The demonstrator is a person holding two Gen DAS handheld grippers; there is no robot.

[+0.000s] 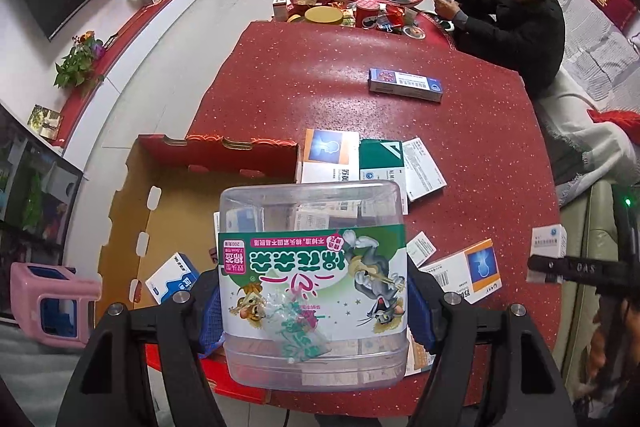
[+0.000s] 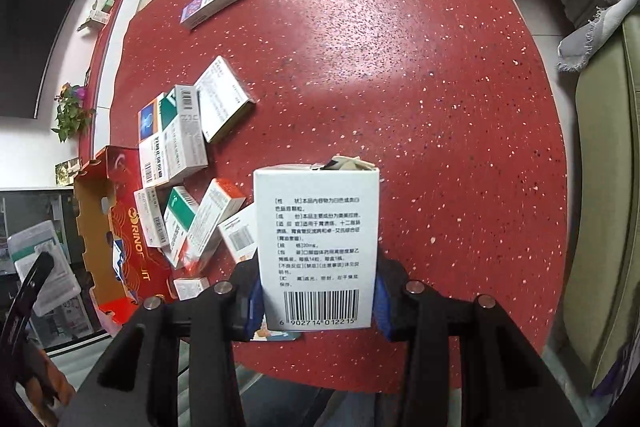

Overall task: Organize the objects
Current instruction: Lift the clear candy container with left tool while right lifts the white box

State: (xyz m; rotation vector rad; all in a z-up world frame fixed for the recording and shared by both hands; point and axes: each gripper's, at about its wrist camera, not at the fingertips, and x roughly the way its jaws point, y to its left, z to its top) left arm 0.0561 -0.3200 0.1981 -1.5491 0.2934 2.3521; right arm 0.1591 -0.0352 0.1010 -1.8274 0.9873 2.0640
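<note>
Above a red speckled table (image 1: 360, 75), our left gripper (image 1: 316, 311) clamps a clear plastic tub (image 1: 314, 267) with a cartoon label, a small crumpled packet lying inside it. Our right gripper (image 2: 316, 303) pinches a white medicine box (image 2: 318, 251), barcode nearest us, its far flap torn open. At the table's near-left edge sits an open red cardboard tray (image 1: 168, 187); a blue-and-white box (image 1: 172, 279) lies in it. A heap of medicine boxes (image 2: 188, 163) crowds the table just right of the tray. A long blue box (image 1: 406, 85) lies alone farther off. The table's right half is bare. A seated person (image 1: 516, 11) occupies the far corner.
</note>
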